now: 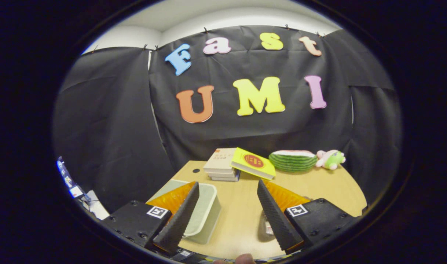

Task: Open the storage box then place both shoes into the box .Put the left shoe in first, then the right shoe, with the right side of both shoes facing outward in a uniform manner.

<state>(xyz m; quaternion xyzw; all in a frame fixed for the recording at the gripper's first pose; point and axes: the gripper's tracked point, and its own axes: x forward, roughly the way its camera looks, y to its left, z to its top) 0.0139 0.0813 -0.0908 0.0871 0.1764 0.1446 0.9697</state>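
My gripper (228, 183) is held above the near part of a wooden table (318, 183), its two fingers spread wide with only bare tabletop between them. A pale storage box (208, 211) stands on the table just behind the left finger (181, 216), which hides part of it; I cannot tell whether a lid is on it. Beside the right finger (276, 216) lies a small greyish object (264, 227), mostly covered, and I cannot tell what it is.
Beyond the fingers, a stack of books (221, 167) has a yellow book (253, 162) leaning on it. A watermelon-shaped cushion (292, 160) and a green plush toy (331, 158) lie at the table's far edge. A person's fingertip (242, 259) shows below the fingers.
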